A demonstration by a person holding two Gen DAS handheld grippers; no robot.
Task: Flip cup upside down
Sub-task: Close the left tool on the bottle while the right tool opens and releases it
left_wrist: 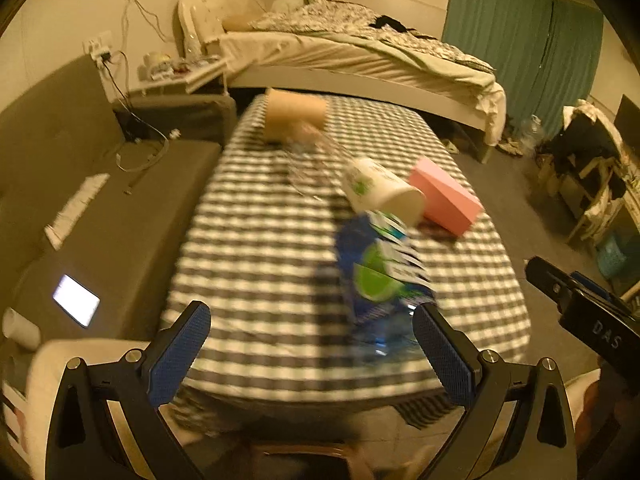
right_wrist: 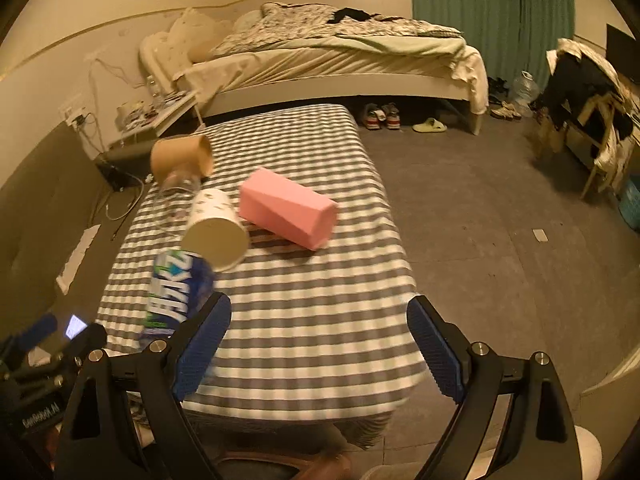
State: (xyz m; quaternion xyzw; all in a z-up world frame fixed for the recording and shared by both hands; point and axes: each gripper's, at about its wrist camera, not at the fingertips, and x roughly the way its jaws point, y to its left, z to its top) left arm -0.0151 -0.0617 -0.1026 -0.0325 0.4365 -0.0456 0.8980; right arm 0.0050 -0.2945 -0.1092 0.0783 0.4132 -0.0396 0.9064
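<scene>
While both grippers, left [left_wrist: 312,354] and right [right_wrist: 320,346], hover with fingers spread wide and empty, the cup [right_wrist: 216,230] lies sideways on the table [right_wrist: 312,320], touching a bottle [right_wrist: 180,292].

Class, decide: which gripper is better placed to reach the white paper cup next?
Probably the right gripper: the white paper cup faces it mouth-first, while a blue bottle stands between the left gripper and the cup.
</scene>
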